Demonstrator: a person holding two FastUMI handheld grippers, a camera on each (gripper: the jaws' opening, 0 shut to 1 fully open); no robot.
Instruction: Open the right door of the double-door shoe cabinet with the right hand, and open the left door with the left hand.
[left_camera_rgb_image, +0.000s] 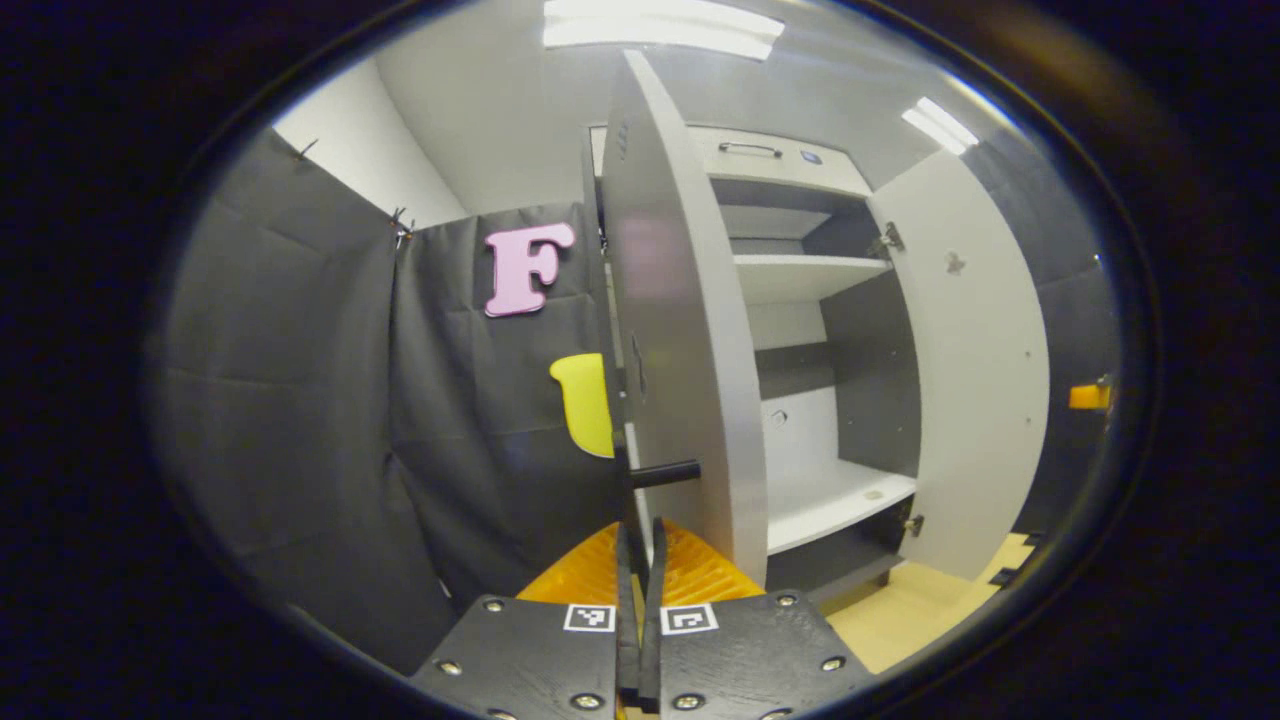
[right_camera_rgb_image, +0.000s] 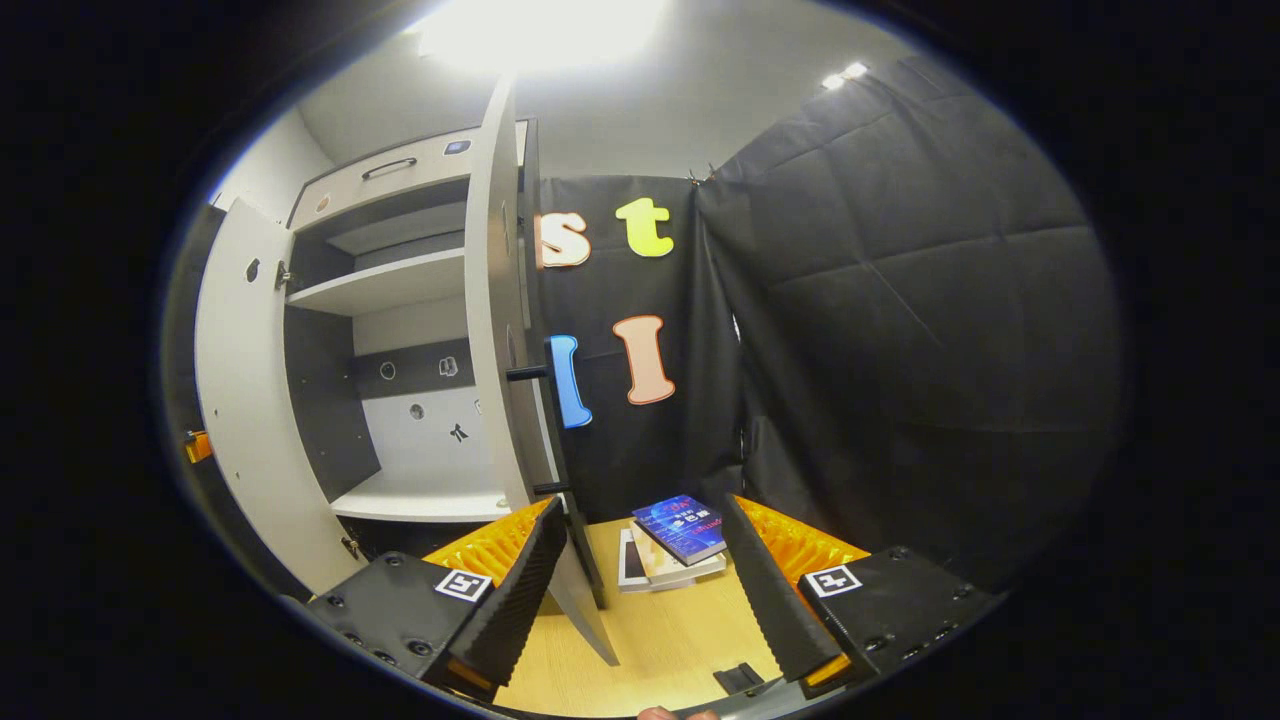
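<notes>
I see bright white ceiling lights (left_camera_rgb_image: 660, 30) at the top of the left gripper view. In the right gripper view one lamp (right_camera_rgb_image: 540, 30) glares so hard it turns into a white blob. The white cabinet (left_camera_rgb_image: 830, 300) looks well lit, but its inside corners are shadowy. The black cloth (right_camera_rgb_image: 900, 320) looks dim. Straight edges bend like bows near the rim. My near fingers (right_camera_rgb_image: 510, 590) look a bit soft.
</notes>
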